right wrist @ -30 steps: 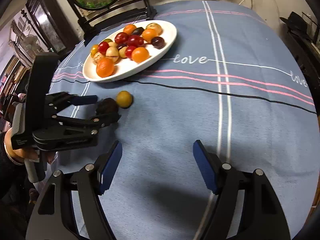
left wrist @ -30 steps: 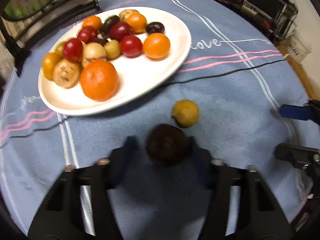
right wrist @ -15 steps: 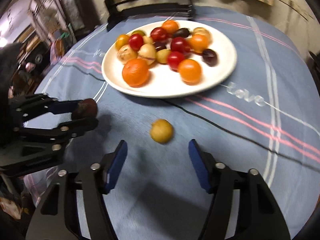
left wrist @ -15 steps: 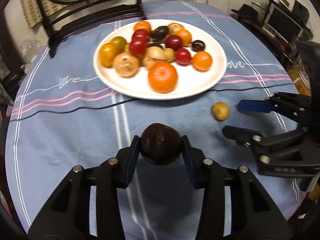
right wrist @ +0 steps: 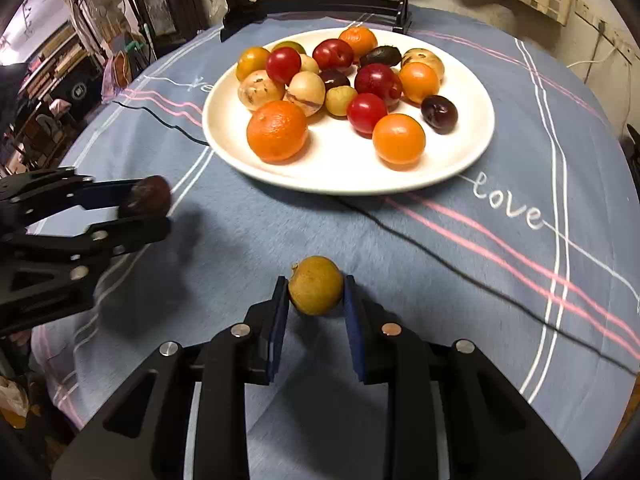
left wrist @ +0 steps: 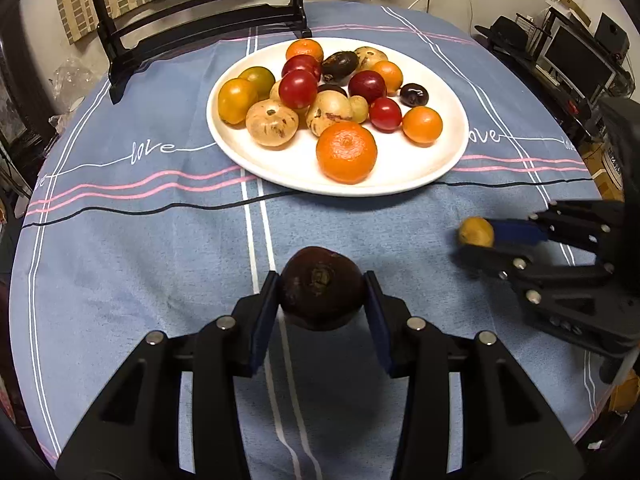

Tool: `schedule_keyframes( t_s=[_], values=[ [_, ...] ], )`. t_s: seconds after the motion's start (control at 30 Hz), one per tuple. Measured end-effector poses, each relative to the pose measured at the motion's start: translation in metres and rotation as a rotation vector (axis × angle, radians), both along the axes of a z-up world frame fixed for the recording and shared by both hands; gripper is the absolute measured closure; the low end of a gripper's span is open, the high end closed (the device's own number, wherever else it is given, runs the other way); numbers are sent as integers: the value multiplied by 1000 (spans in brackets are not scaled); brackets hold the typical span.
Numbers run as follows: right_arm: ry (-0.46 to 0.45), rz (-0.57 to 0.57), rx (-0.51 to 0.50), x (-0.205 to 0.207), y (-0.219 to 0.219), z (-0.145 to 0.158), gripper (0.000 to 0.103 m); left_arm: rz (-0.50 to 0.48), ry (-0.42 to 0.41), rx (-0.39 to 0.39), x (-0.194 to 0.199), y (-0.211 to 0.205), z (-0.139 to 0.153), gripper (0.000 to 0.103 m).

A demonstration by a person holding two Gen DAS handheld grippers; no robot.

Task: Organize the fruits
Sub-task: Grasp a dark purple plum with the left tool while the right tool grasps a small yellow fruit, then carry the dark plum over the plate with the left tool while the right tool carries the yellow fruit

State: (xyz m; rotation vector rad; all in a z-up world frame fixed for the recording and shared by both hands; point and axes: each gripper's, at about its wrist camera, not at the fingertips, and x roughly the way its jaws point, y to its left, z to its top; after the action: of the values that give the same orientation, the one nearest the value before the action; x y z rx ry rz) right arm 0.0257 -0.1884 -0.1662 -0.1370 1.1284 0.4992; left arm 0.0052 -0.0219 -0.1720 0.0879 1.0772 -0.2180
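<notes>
Your left gripper (left wrist: 322, 295) has its blue pads clamped on the two sides of a dark brown fruit (left wrist: 321, 288), which sits between the fingertips above the blue tablecloth (left wrist: 140, 248); from the right wrist camera its shadow falls on the cloth beneath it, so it looks lifted clear, though the blur there makes that hard to be sure of. Your right gripper (right wrist: 316, 300) has drawn its fingers in narrow around a small yellow fruit (right wrist: 316, 285), and both pads press against it. Whether that fruit rests on the cloth or hangs just above it you cannot tell from these views. Both grippers point down at the near part of the table, the left one toward the near left edge and the right one near the middle, well apart from each other.

Beyond them, toward the far edge of the table, stands the white plate (right wrist: 460, 160) heaped with fruit: a large orange (right wrist: 277, 130) at its near side, a smaller orange fruit (right wrist: 398, 139) beside it, red plums, pale speckled ones and a few dark ones clustered behind. The plate sits across the pink and black stripes of the cloth, with the word "love" stitched just beside its rim. A black chair (left wrist: 192, 12) stands against the far edge
</notes>
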Motion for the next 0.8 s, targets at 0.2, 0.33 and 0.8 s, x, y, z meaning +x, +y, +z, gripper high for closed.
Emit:
schedule_keyframes(
  t_s=[0.2, 0.33, 0.8],
  values=[
    [34, -35, 53, -22, -8, 0, 75, -29, -20, 8, -5, -9, 8, 60],
    [33, -60, 74, -31, -8, 6, 75, -56, -41, 29, -7, -15, 18, 60],
    [-59, -107, 121, -31, -14, 49, 75, -127, -119, 35, 2, -29, 55, 60]
  ],
)
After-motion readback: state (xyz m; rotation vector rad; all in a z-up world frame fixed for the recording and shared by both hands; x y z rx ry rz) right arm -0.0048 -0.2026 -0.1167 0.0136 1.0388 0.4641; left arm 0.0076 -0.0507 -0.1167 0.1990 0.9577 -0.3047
